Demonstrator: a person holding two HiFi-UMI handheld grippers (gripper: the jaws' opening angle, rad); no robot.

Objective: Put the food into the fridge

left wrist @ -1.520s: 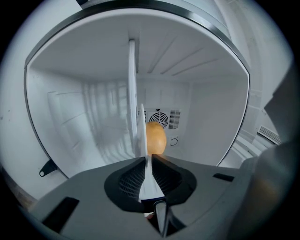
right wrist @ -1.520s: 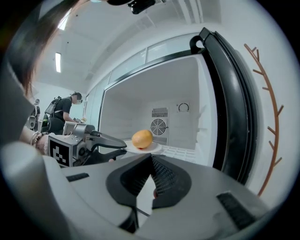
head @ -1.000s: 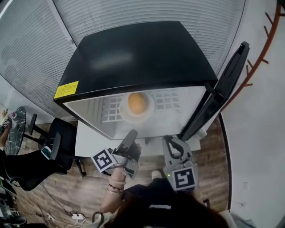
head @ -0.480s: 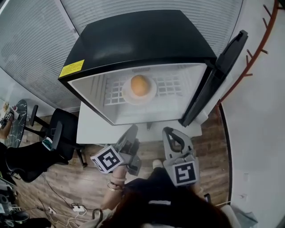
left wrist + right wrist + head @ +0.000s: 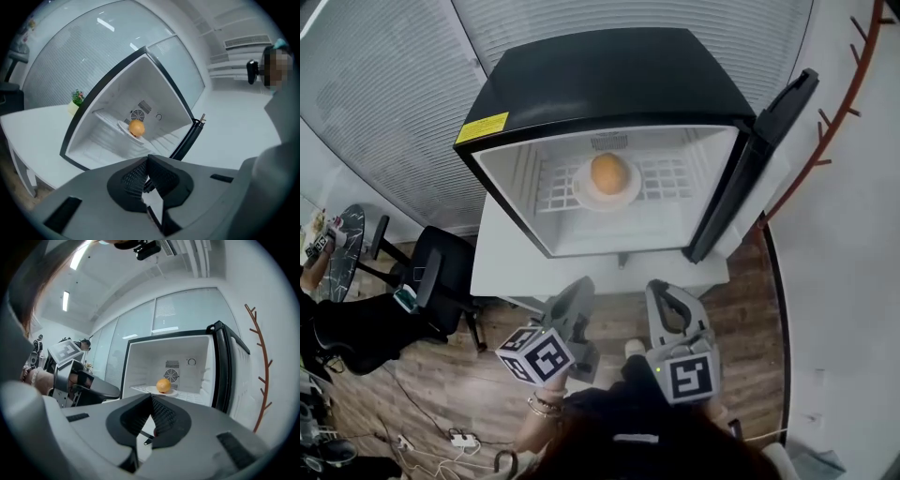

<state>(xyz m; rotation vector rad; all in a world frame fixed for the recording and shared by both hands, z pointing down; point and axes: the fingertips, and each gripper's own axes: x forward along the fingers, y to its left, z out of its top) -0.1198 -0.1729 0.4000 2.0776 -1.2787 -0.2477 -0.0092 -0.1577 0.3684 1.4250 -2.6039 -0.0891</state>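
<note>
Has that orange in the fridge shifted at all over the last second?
No. The orange sits centred on its white plate inside the fridge, just as before. Only the head camera's framing shifted.

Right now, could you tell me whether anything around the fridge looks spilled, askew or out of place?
Nothing stands out. The orange sits on its white plate on the wire shelf of the fridge, and nothing is spilled. The door stands open.

1. Head view: above, facing steeply down onto the fridge (image 5: pixel 609 84) top and open interior.
2. Left gripper view: low, tilted, facing that interior.
3. Right gripper view: low, level; all three share the orange (image 5: pixel 608 172).
</note>
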